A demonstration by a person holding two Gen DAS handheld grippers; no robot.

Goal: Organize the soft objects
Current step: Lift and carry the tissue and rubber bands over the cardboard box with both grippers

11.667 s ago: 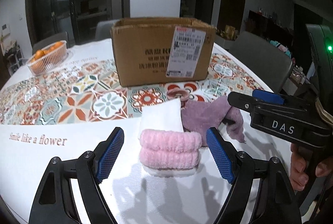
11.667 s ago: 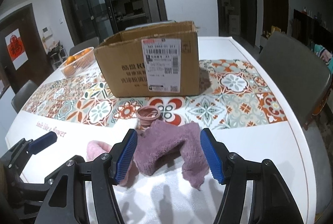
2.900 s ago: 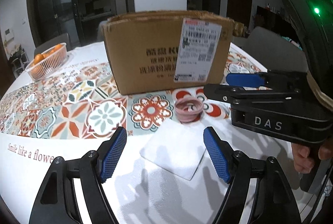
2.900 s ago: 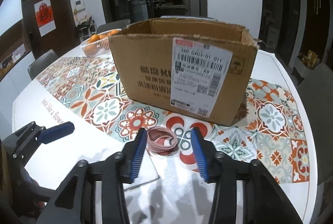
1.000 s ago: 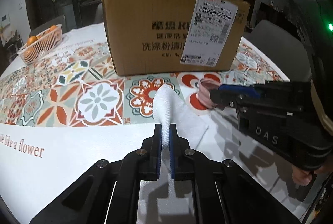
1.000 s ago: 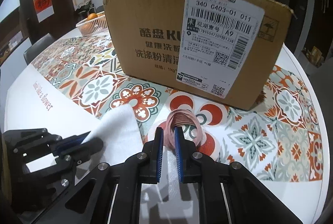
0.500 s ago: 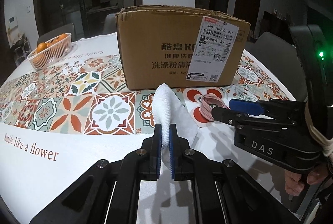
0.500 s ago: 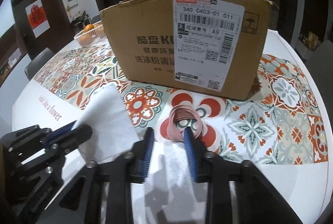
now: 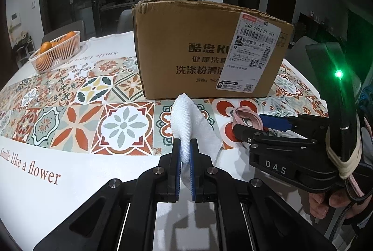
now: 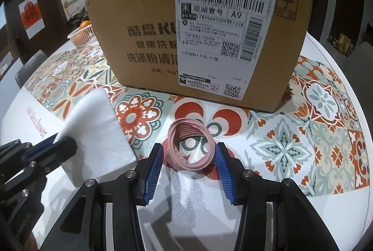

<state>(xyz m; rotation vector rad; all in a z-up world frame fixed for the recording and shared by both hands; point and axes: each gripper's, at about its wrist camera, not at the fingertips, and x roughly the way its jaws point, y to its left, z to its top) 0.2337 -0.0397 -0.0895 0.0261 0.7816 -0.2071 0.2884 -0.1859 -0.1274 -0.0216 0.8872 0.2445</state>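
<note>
- White cloth [image 9: 186,120]: one edge pinched in left gripper [image 9: 184,157], clenched on it; the rest drapes onto the tabletop [image 9: 70,181].
- Pink coiled band [image 10: 190,146]: on the tabletop before the cardboard box [image 10: 139,29], between the right gripper [image 10: 190,171] pads, untouched; jaws have just been opening, released.
- Orange basket [image 9: 56,53]: far left.

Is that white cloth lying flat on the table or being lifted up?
Partly lifted. The left gripper is shut on the white cloth, which stands up from the pinch in a fold, while its far edge trails down toward the table.
</note>
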